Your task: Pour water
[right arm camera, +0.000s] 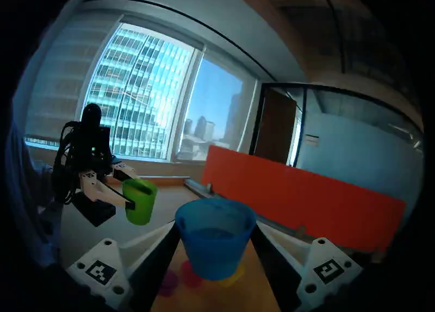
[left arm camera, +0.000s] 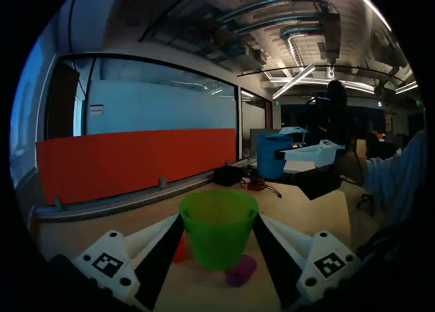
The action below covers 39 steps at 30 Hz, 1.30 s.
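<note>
L gripper (left arm camera: 217, 220): both fingers pinch green cup (left arm camera: 218, 241) at its sides. Cup upright, mouth up, looks empty. From right gripper view it hangs above the table (left arm camera: 304, 203), not resting on it.

R gripper (right arm camera: 215, 229): fingers clamped on blue cup (right arm camera: 215, 255), one each side. Cup upright; darker level inside reads as water, below rim.

The two cups are well apart and the blue one isn't tilted, so the pour isn't begun, by my read.

Risks from here:
- Tilting blue cup before its lip is over green mouth: water goes onto table and the small coloured pieces (right arm camera: 187, 273) lying under the cups.
- Both cups taper and look like smooth plastic. Grip is on side walls only, so a cup could slide down or twist between the fingers once tipped, esp. the loaded one.
- Squeezing harder to stop that may buckle the wall and slop water over the rim.
- Green cup is in the air w/ no support. Added weight or a knock from blue rim could rock it and part of the stream misses.
- Fast tilt means a surge and overshoot past far rim.
- Black cables (left arm camera: 234, 176) sit farther back on table, so a big spill running that way would be bad.
</note>
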Tool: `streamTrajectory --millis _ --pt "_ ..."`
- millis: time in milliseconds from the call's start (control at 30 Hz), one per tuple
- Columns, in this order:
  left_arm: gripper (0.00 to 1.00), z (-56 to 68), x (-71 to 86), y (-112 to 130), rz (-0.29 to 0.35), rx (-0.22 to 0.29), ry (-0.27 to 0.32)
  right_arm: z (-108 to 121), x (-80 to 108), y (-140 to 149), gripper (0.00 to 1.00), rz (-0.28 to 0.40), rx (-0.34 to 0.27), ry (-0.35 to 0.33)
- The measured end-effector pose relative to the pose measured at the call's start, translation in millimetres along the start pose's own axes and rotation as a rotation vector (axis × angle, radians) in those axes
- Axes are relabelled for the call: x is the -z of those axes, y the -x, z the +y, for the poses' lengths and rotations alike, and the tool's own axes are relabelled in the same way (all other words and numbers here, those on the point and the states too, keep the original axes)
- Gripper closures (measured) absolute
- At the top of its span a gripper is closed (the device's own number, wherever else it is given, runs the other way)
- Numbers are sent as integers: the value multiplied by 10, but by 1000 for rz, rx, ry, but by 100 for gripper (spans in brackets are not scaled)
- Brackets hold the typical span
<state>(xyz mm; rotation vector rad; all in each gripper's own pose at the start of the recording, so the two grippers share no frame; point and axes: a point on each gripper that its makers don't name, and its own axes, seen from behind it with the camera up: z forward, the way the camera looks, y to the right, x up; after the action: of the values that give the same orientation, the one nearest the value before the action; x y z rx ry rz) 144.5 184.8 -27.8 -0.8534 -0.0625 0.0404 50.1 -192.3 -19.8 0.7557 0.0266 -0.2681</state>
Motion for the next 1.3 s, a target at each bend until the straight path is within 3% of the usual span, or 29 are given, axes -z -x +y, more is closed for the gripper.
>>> streamTrajectory --millis 400,700,1300 --pt "15 139 -28 38 2 6 27 -82 -121 -325 10 0 214 -17" --pt "14 282 -36 34 3 -11 52 -90 -263 -484 10 -7 326 -24" --pt "15 439 -75 30 12 -9 81 -69 -453 -803 10 5 545 -9"
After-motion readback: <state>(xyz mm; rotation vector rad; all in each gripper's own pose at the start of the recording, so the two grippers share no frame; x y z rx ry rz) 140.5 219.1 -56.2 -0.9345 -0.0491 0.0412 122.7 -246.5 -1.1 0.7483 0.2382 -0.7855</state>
